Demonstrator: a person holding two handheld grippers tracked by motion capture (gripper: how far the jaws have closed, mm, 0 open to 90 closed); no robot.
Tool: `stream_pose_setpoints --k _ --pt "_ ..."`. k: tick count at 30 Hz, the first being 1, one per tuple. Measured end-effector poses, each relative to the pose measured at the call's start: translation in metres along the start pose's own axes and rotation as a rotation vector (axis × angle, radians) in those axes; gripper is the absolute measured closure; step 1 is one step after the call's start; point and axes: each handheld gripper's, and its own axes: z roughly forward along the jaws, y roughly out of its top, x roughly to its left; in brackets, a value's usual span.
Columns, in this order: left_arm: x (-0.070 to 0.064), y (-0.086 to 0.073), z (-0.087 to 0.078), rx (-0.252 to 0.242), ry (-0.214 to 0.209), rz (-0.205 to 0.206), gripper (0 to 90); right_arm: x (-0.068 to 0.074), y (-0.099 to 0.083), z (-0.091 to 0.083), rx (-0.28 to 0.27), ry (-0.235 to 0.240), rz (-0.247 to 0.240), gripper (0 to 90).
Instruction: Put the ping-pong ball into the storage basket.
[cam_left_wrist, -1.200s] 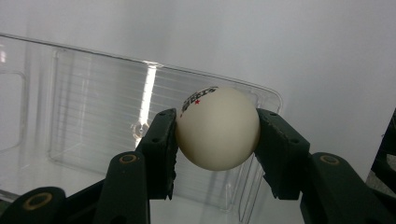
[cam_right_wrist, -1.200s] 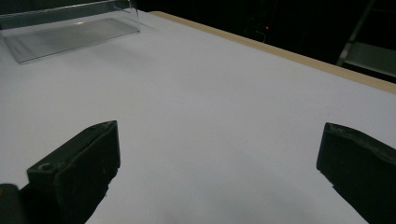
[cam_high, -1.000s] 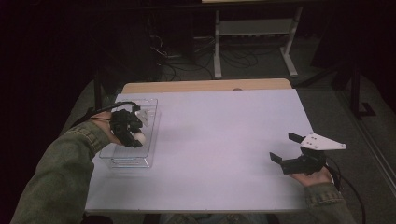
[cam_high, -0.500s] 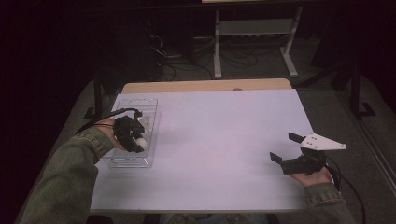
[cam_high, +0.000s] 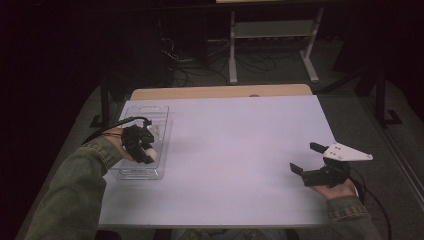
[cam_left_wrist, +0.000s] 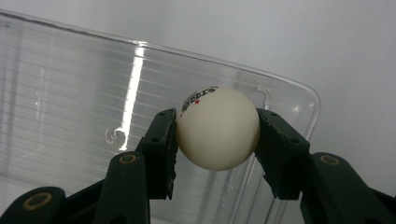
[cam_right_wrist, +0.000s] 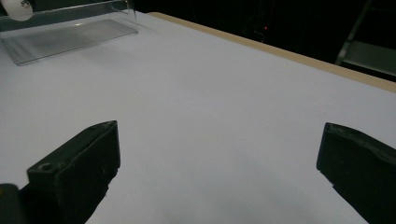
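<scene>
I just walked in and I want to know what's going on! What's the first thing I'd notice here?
Your eye would go to the white ball with black print and a tiny red star, pinched between the two black jaws of the left gripper over the clear plastic tray at the table's left side. Next you'd spot the right gripper near the right edge of the white table, its jaws wide apart with nothing between them.

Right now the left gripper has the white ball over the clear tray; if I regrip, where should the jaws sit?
Across its widest middle, as now: the left gripper pinches the white ball on opposite sides. A sphere slips off-centre. Come from above, since the clear tray has walls around it.
</scene>
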Motion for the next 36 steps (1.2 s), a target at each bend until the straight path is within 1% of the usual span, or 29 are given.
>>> stream_pose_setpoints --k 3,7,10,12,15,16,19,21,22,25,26,28,31,33,36 --pt "0.002 0.002 0.004 0.006 -0.006 0.004 50.8 -0.001 0.000 -0.001 -0.001 -0.002 0.001 0.0" --pt "0.002 0.004 0.007 0.020 -0.004 0.013 50.8 -0.001 -0.001 -0.001 -0.006 -0.005 0.003 0.0" --pt "0.004 0.004 0.008 0.025 0.001 0.009 50.7 -0.001 -0.001 -0.001 -0.005 -0.006 0.003 0.0" --pt "0.005 0.003 0.011 0.033 -0.006 0.004 50.7 -0.001 -0.001 -0.001 -0.001 -0.005 0.001 0.0" --pt "0.006 0.002 0.013 0.032 -0.009 -0.001 50.7 -0.001 -0.001 -0.001 -0.001 -0.007 0.003 0.0" --pt "0.007 -0.001 0.016 0.016 -0.016 -0.018 50.7 -0.002 -0.001 -0.002 -0.002 -0.008 0.005 0.0" --pt "0.008 -0.004 0.020 0.011 -0.018 -0.024 50.7 -0.002 -0.001 -0.002 -0.002 -0.009 0.007 0.0" --pt "0.007 -0.005 0.022 0.016 -0.018 -0.029 50.6 -0.002 -0.001 -0.002 -0.004 -0.010 0.008 0.0" --pt "0.007 -0.006 0.023 0.005 -0.020 -0.032 50.6 -0.002 -0.001 -0.002 -0.003 -0.011 0.007 0.0" --pt "0.007 -0.007 0.026 0.007 -0.021 -0.033 50.6 -0.002 -0.001 -0.002 0.000 -0.011 0.006 0.0" --pt "0.007 -0.006 0.027 0.012 -0.015 -0.026 50.6 -0.002 -0.001 -0.001 0.000 -0.012 0.006 0.0" --pt "0.006 -0.006 0.028 0.010 -0.014 -0.030 50.5 -0.002 -0.001 -0.001 0.001 -0.013 0.008 0.0" --pt "0.007 -0.005 0.029 0.016 -0.011 -0.022 50.5 -0.002 -0.001 -0.001 0.000 -0.014 0.010 0.0" --pt "0.007 -0.005 0.029 0.013 -0.008 -0.026 49.9 -0.003 -0.001 -0.002 -0.002 -0.015 0.012 0.0" --pt "0.008 -0.005 0.028 0.011 0.003 -0.044 43.4 -0.003 -0.001 -0.001 0.002 -0.013 0.012 0.0"
